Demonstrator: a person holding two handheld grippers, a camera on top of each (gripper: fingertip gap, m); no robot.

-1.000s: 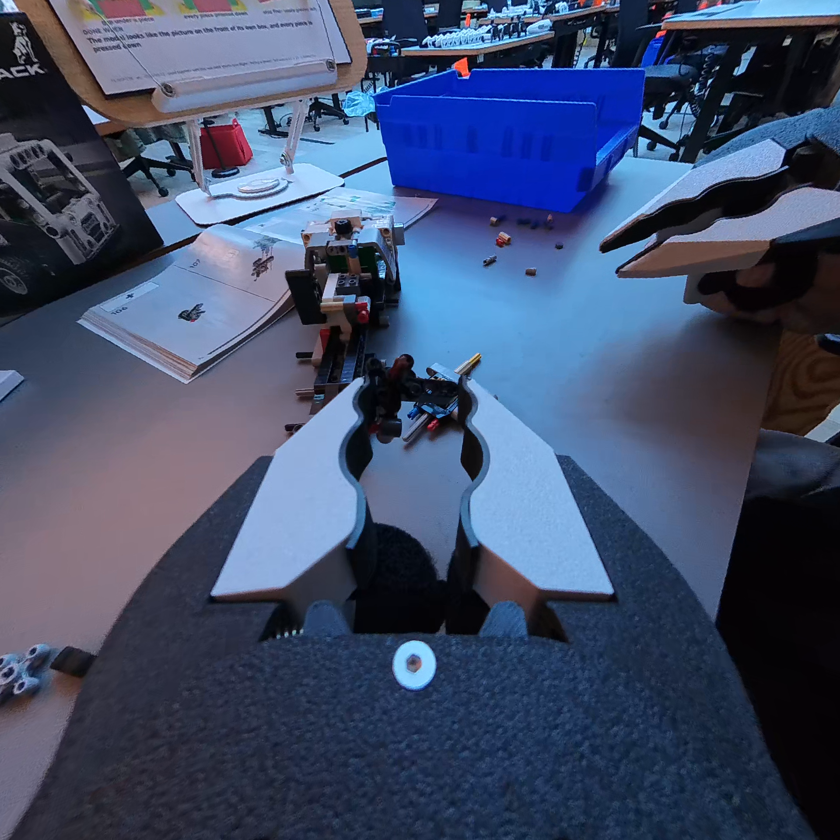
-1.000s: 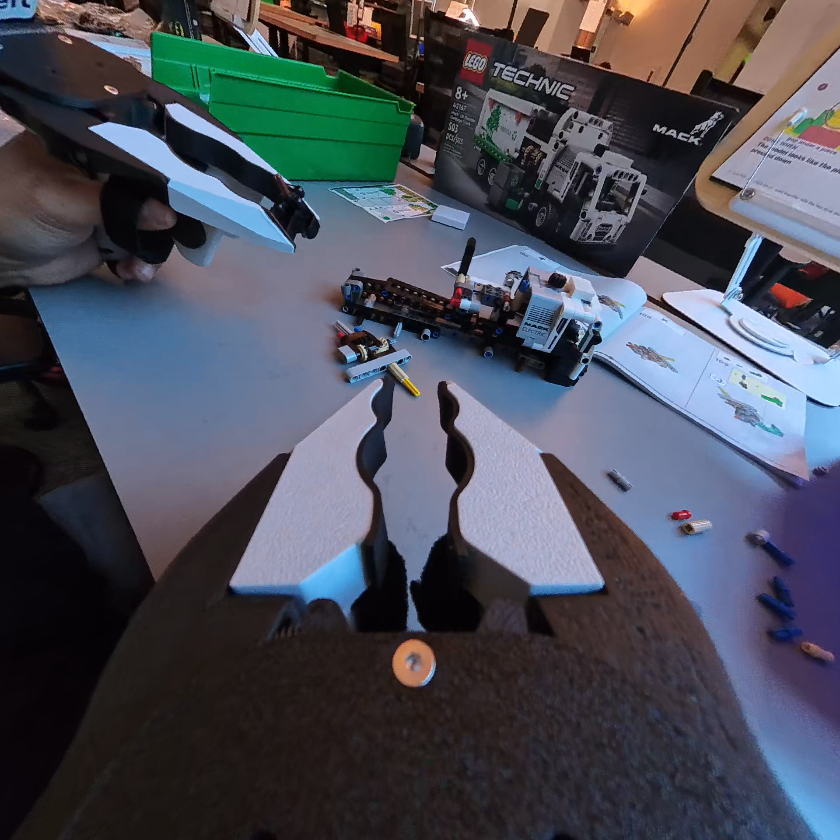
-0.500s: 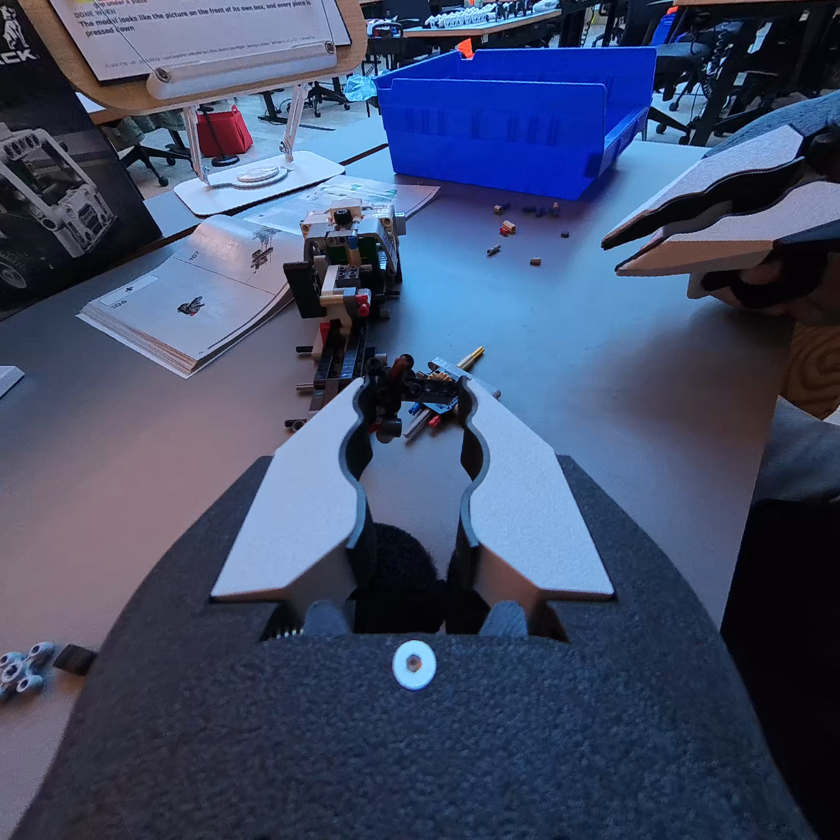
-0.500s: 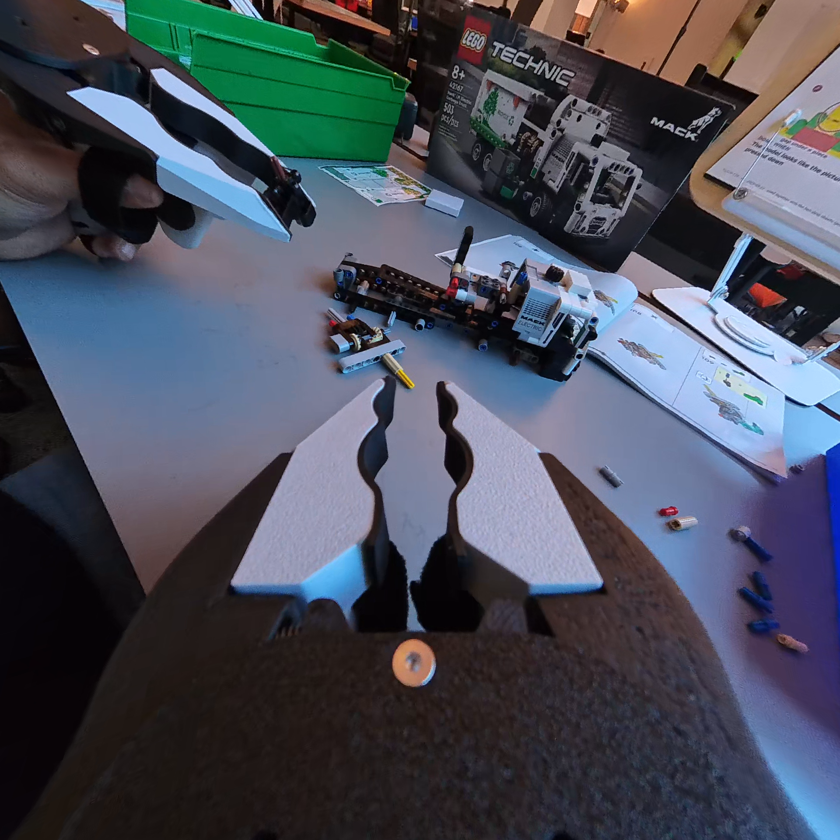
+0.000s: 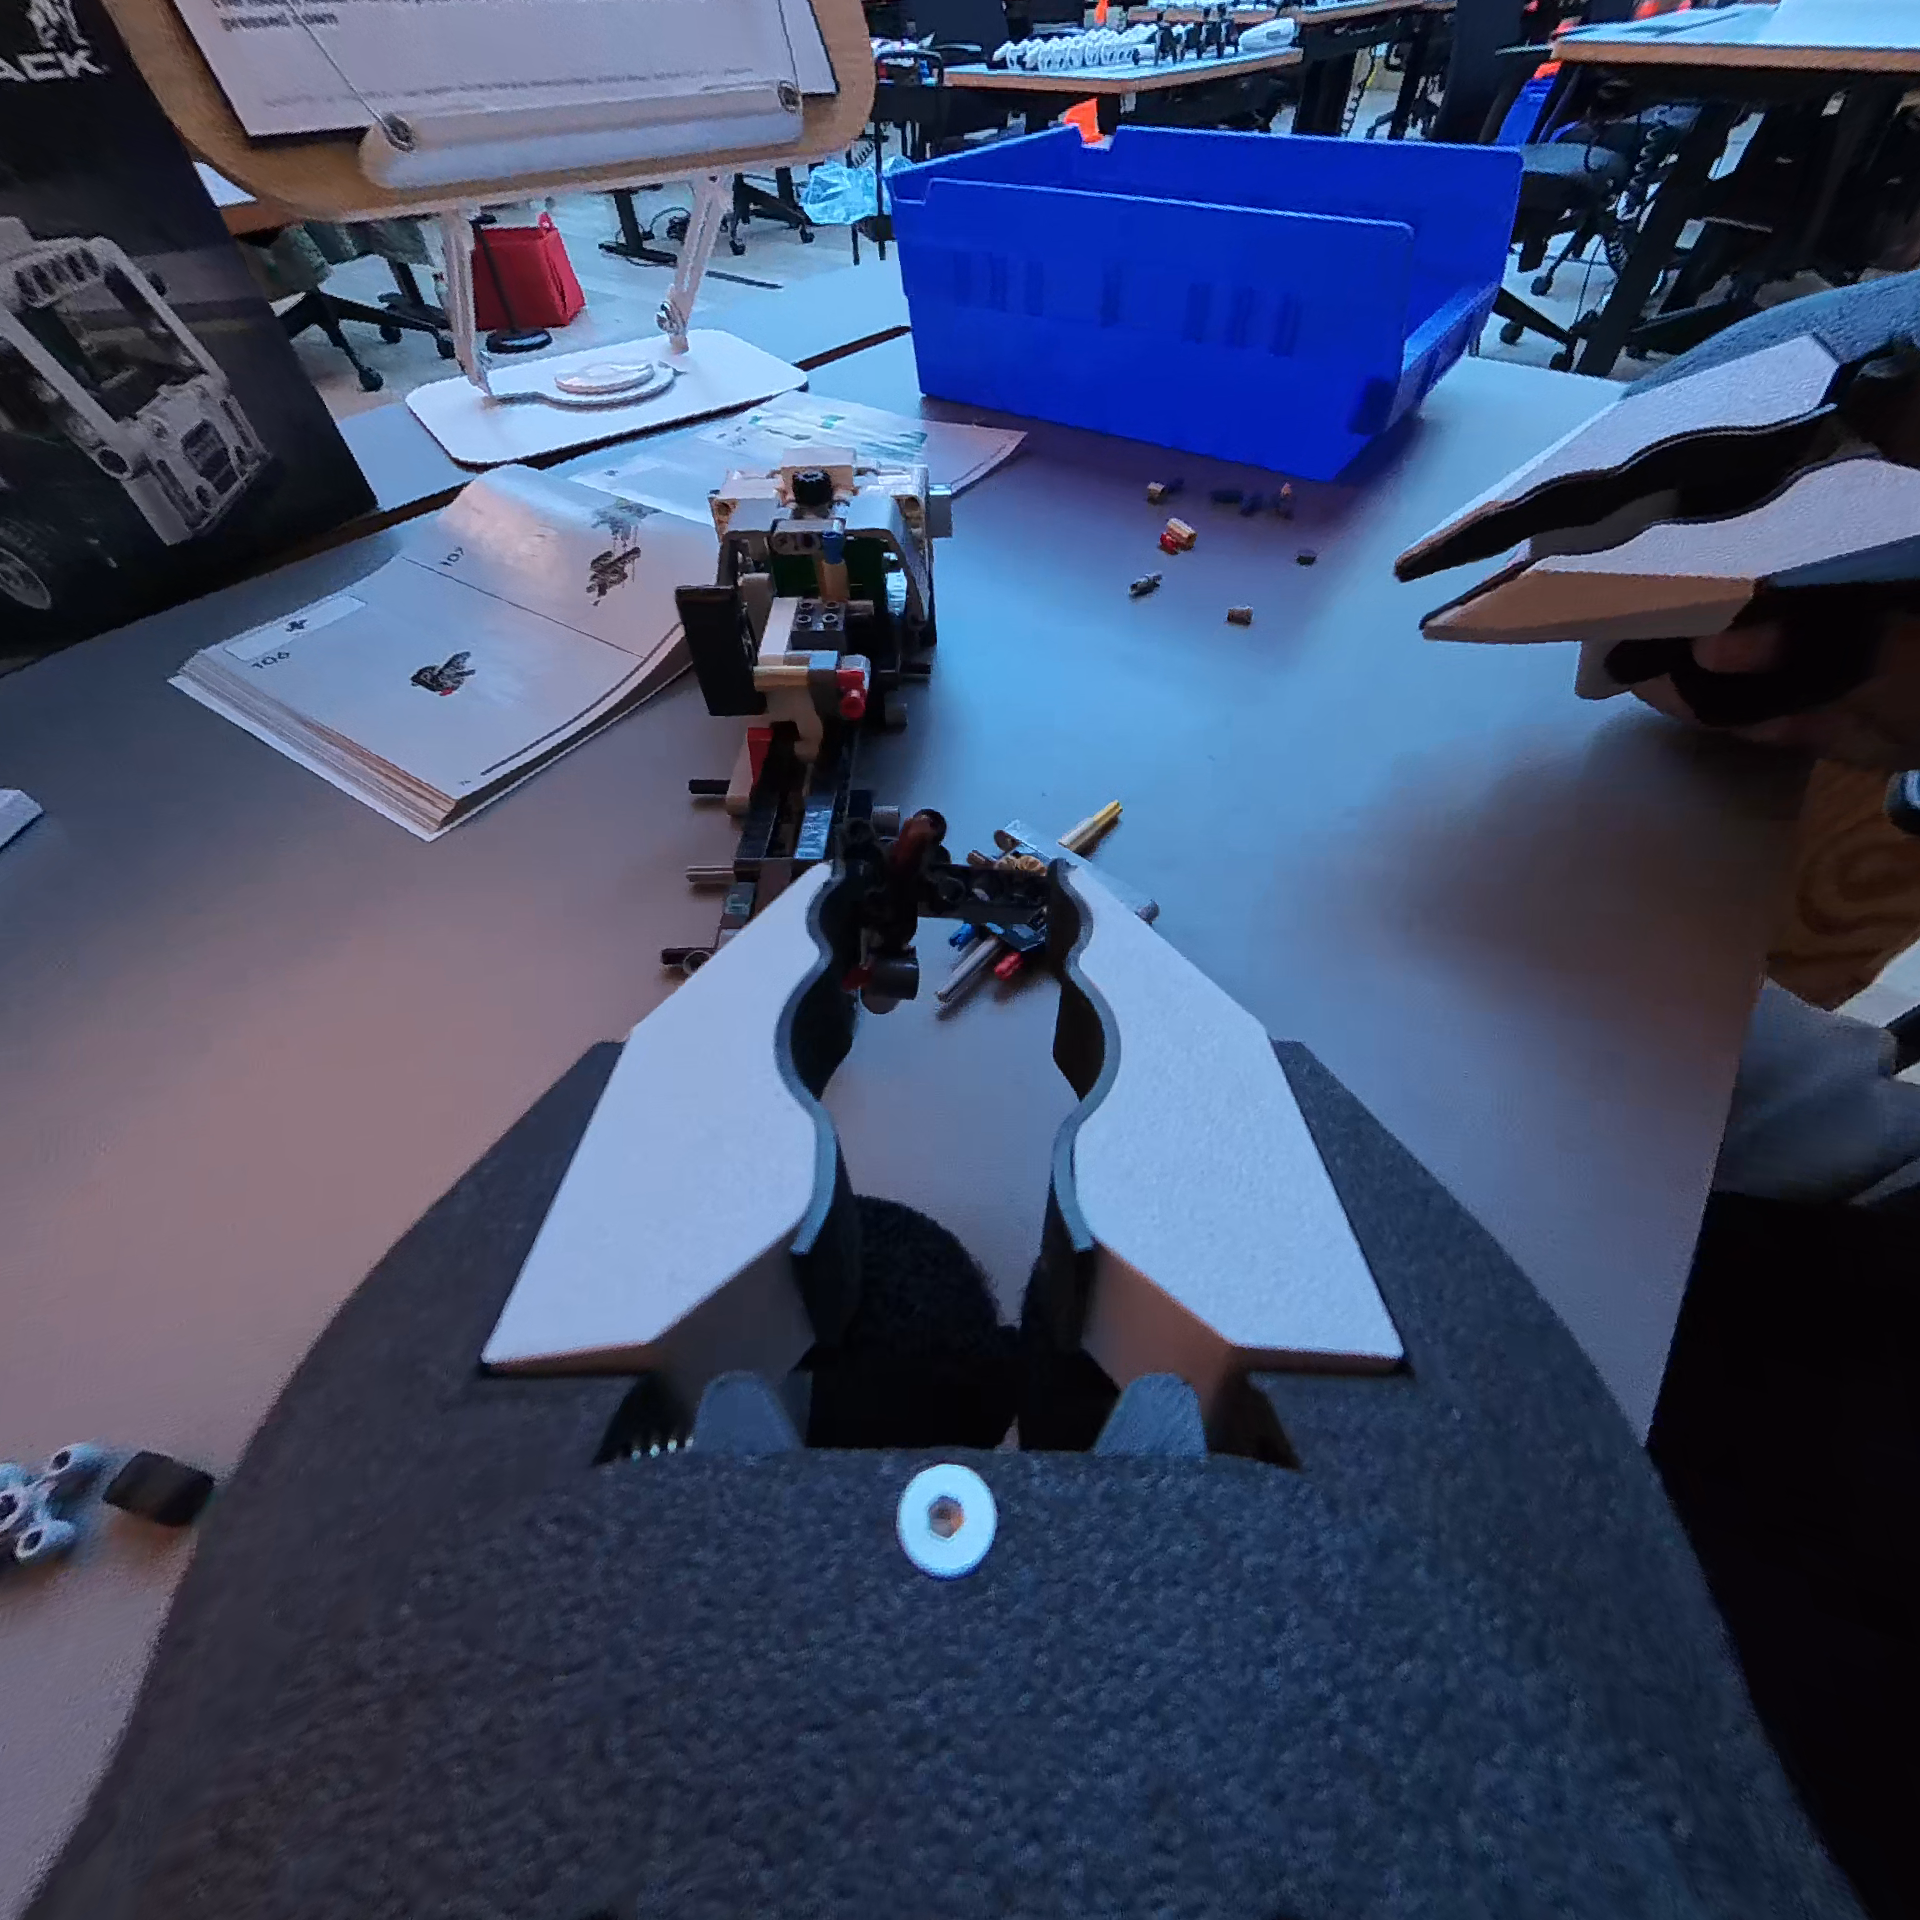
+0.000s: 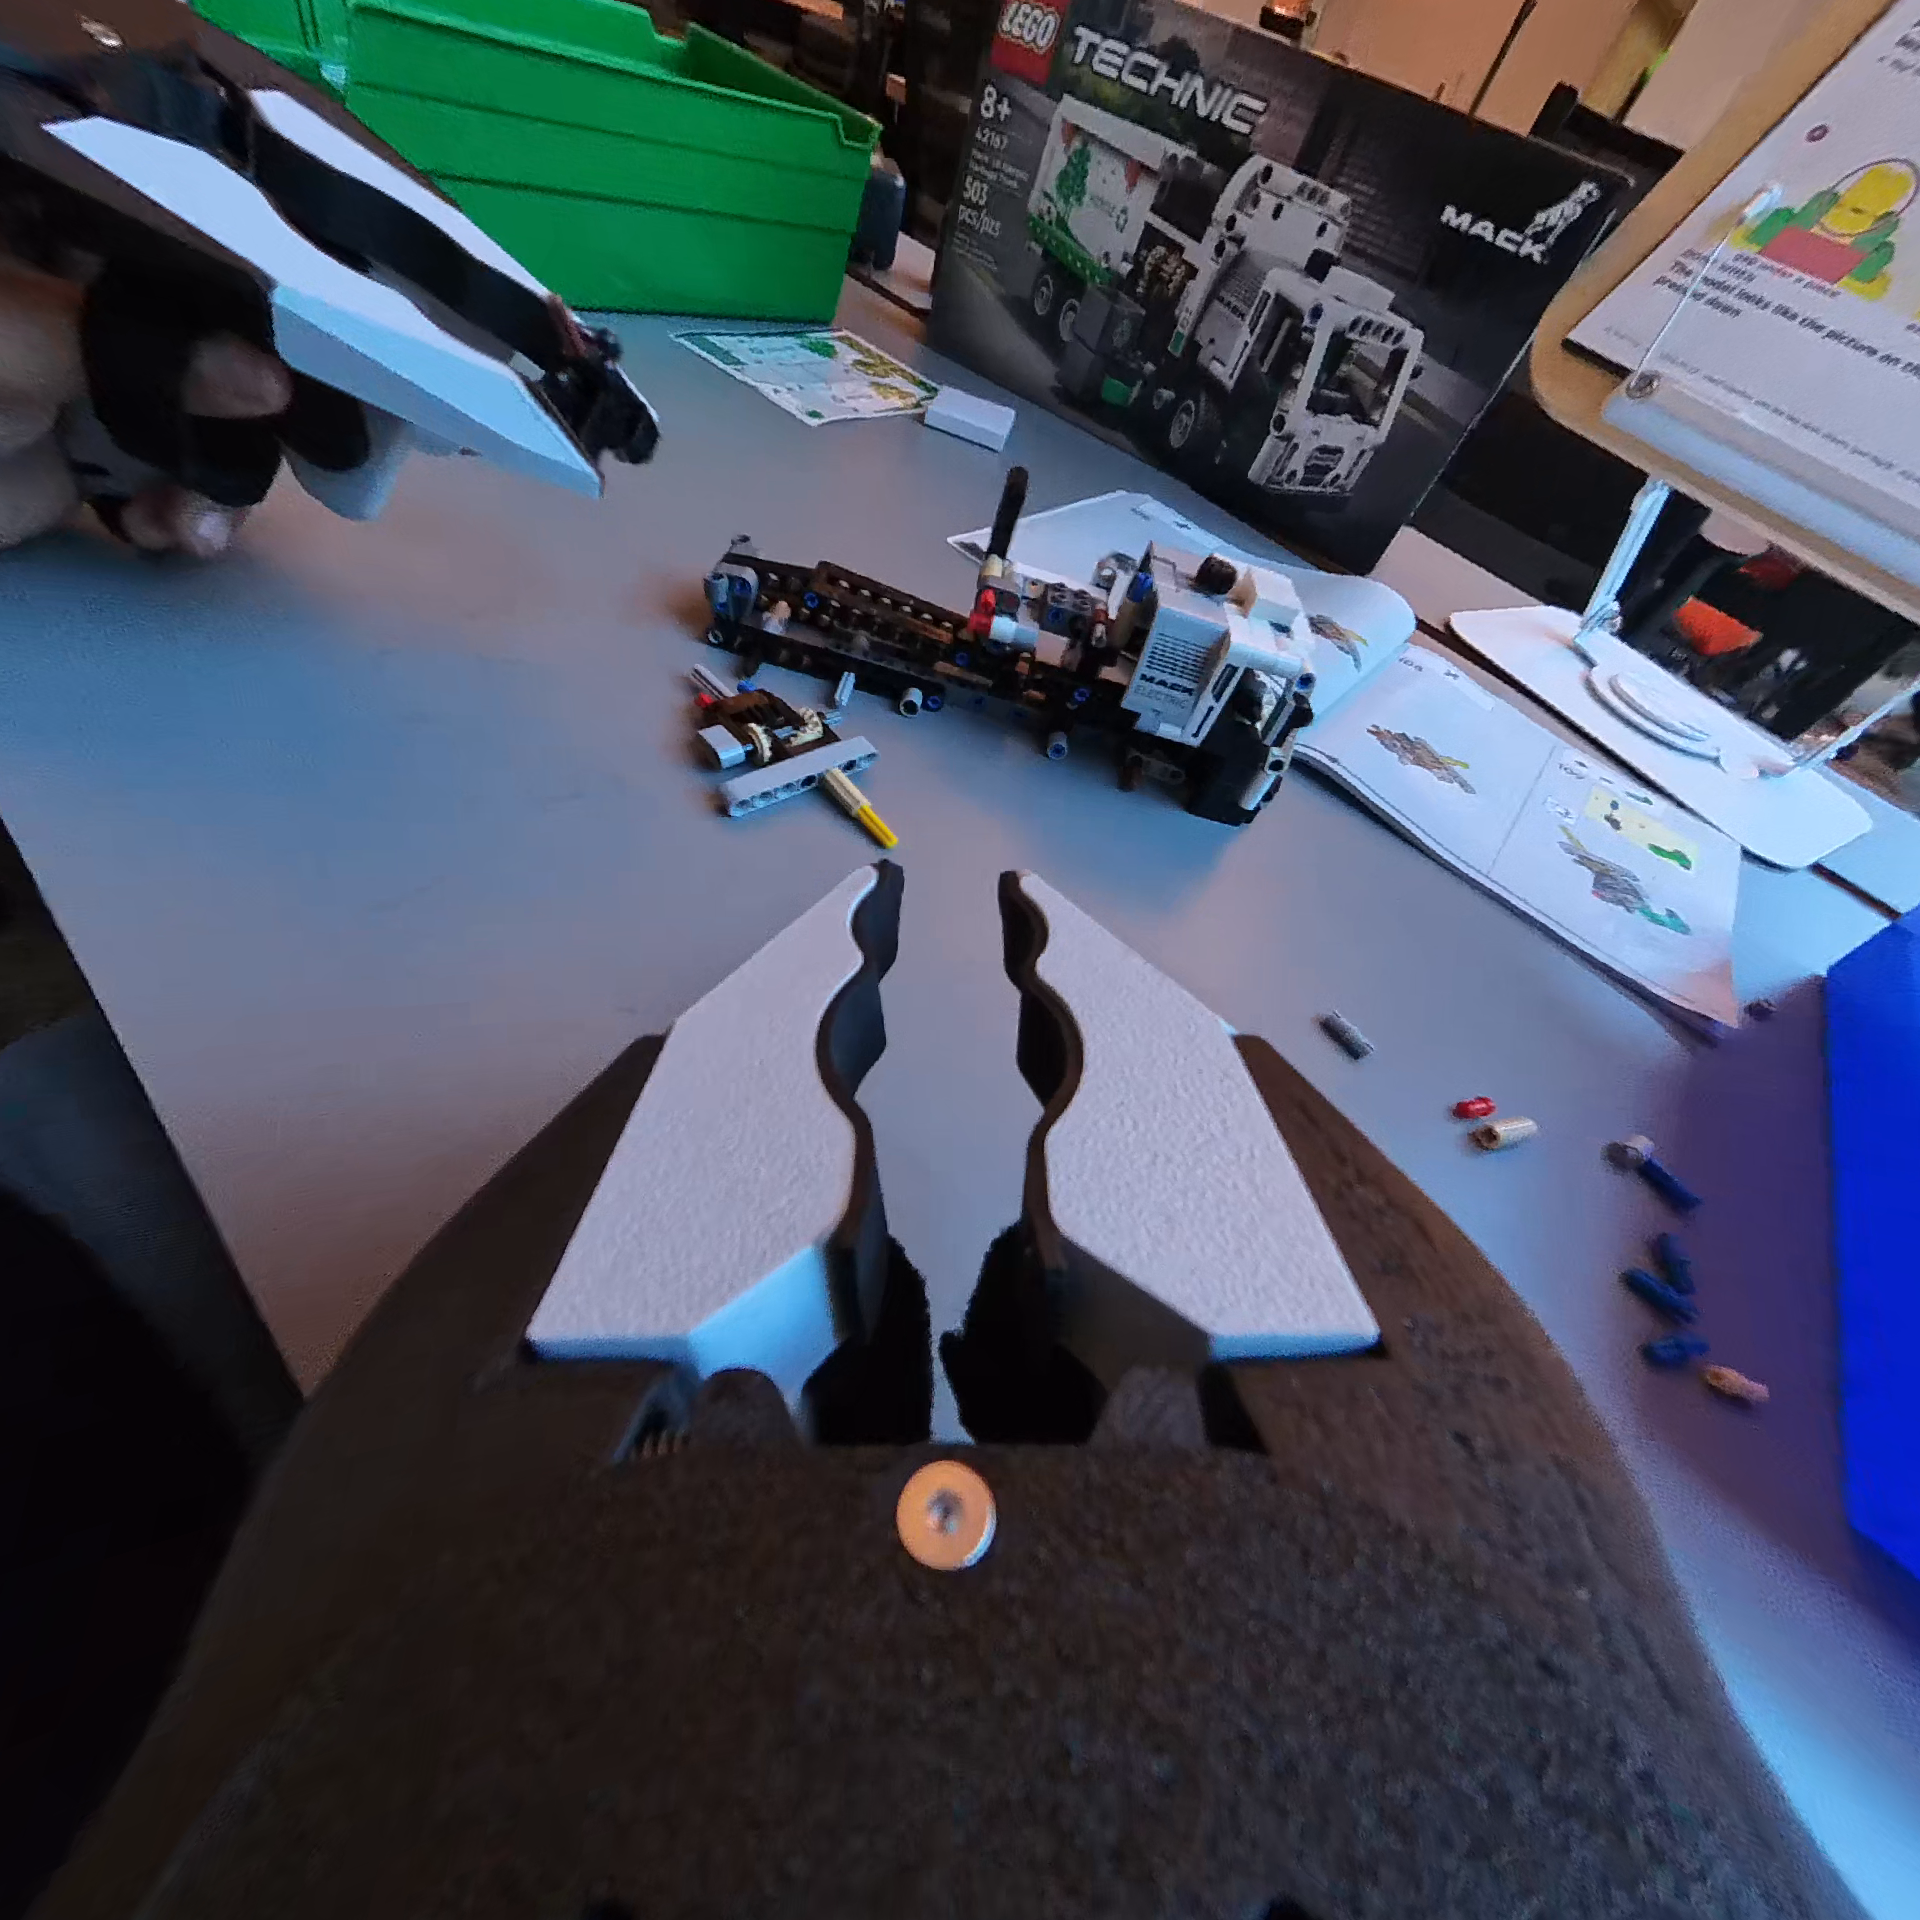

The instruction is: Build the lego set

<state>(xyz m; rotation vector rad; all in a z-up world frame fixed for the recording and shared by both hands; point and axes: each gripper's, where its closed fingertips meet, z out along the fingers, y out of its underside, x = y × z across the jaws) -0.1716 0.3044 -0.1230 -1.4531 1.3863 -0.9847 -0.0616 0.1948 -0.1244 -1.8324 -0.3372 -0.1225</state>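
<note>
A smooth grey table (image 6: 312, 831) carries my work in a dim room of desks and chairs. My left gripper (image 5: 940, 914) is clamped on a small dark knobbly lego piece (image 5: 883, 914) held above the table, while my right gripper (image 6: 940, 894) hangs empty, its wavy white fingers (image 6: 748, 1122) slightly apart. Beyond lie the half-built truck (image 6: 1039, 655), a grey holed beam (image 6: 795, 779), an open booklet (image 5: 447, 644), scattered pins (image 6: 1662, 1278) and a glossy blue bin (image 5: 1195, 291).

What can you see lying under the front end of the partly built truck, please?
The open instruction booklet lies beneath and beside the truck's cab end; its printed pages show to the right. How far the booklet reaches under the cab is hidden by the model itself.
</note>
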